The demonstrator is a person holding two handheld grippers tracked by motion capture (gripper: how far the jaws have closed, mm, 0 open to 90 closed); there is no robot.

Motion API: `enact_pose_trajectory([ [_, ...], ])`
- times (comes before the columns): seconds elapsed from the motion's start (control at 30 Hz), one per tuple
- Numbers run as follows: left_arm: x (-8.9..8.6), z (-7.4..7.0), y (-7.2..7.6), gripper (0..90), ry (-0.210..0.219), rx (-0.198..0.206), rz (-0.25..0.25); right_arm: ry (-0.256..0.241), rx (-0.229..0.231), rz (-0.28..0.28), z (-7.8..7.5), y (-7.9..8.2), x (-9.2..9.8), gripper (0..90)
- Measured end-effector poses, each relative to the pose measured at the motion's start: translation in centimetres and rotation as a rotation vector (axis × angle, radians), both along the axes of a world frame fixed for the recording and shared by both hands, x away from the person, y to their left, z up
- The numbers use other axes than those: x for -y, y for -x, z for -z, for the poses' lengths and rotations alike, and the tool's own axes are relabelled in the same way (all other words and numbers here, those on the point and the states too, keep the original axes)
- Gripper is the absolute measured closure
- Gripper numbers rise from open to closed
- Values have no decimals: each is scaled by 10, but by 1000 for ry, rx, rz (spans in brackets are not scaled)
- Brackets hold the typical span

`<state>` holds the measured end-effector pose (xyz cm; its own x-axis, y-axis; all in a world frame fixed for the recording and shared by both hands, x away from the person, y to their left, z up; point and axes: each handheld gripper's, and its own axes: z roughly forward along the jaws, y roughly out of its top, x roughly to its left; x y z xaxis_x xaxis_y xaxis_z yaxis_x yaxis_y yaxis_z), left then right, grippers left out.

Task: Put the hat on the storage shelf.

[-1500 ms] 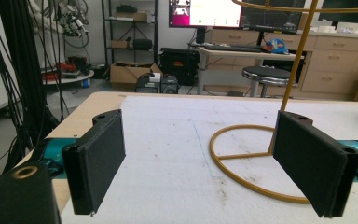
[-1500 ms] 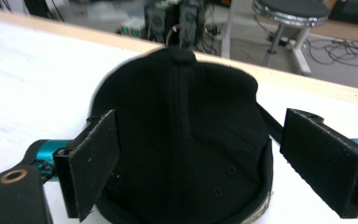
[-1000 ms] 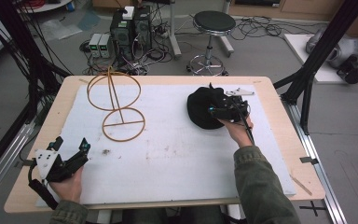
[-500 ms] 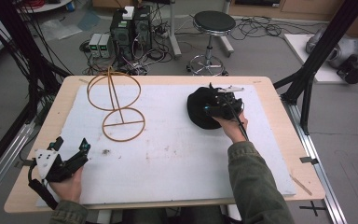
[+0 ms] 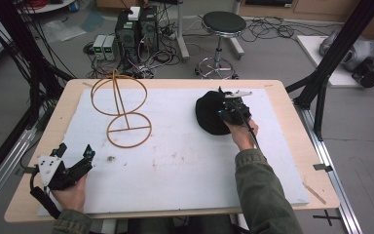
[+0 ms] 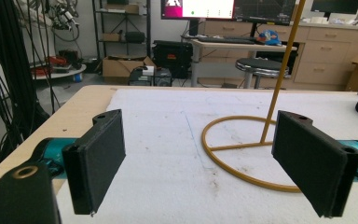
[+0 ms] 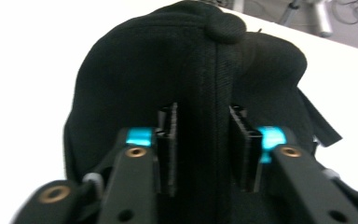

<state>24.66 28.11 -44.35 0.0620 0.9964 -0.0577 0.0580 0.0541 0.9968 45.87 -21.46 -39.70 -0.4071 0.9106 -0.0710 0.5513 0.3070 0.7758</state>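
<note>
A black cap lies on the white foam mat at the right. My right gripper is over it, and in the right gripper view its jaws are shut on a raised fold of the black cap. A yellow wire stand with a round base and an upright ring stands at the left of the mat, and its base lies ahead in the left gripper view. My left gripper rests open near the front left corner, nothing between its fingers.
The white mat covers most of the wooden table. Black frame posts stand at both sides. Beyond the far edge are a stool, computer boxes and cables on the floor.
The right hand and gripper have shifted slightly forward over the cap. The left gripper has stayed in place.
</note>
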Motion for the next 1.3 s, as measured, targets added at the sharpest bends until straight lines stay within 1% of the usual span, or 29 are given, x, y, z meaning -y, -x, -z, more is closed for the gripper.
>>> enact_pose_trajectory([
  [0.03, 0, 0, 0, 175, 1, 0, 0, 0, 0, 0, 0, 0, 0, 730],
  [0.13, 0, 0, 0, 175, -1, 0, -1, -23, -17, -6, 0, 0, 2, 814],
  [0.17, 0, 0, -1, 175, -2, 0, -1, -40, -34, -17, 0, 0, 4, 850],
  [0.2, 0, 0, -1, 175, -4, -1, 1, -39, -35, -17, 0, 0, 4, 856],
  [0.27, 0, 0, -1, 175, -7, -4, 3, -42, -39, -12, 0, 1, 4, 861],
  [0.43, 0, 1, -1, 175, -4, -4, 6, -37, -35, -10, 0, 1, 3, 863],
  [0.53, -1, 1, -2, 175, 4, -5, 8, -44, -36, -12, -1, 1, 4, 864],
  [0.67, -1, 1, -2, 175, 3, -5, 7, -49, -34, -9, -1, 1, 4, 864],
  [0.73, -1, 1, -2, 175, 4, -6, 7, -64, -40, -3, 0, 1, 4, 864],
  [0.77, -1, 1, -2, 175, 4, -5, 7, -64, -40, -3, 0, 1, 4, 864],
  [0.87, -1, 1, -2, 175, 4, -6, 10, -65, -29, 2, -1, 2, 4, 864],
  [0.9, -1, 1, -2, 175, 4, -6, 11, -80, -20, 2, -3, 3, 4, 864],
  [0.93, -2, 1, -2, 175, 5, -6, 12, -80, -20, 2, -3, 3, 4, 864],
  [0.97, -2, 1, -2, 175, 6, -5, 15, -86, -10, -6, -5, 4, 5, 864],
  [1.0, -2, 1, -2, 175, 8, -5, 17, -109, 11, -18, -10, 7, 5, 864],
  [1.03, -1, 1, -2, 175, 10, -5, 18, -109, 11, -18, -10, 7, 5, 864],
  [1.07, -1, 1, -2, 175, 11, -5, 19, -122, 18, -28, -13, 9, 4, 864],
  [1.1, -1, 1, -2, 175, 10, -5, 19, -124, 36, -33, -15, 11, 5, 864],
  [1.13, -1, 1, -2, 175, 11, -5, 19, -136, 63, -41, -21, 15, 5, 864],
  [1.23, -1, 1, -2, 175, 13, -6, 22, -163, 108, -60, -29, 22, 4, 863],
  [1.3, -1, 1, -3, 175, 12, -11, 24, -174, 141, -88, -34, 27, 3, 863],
])
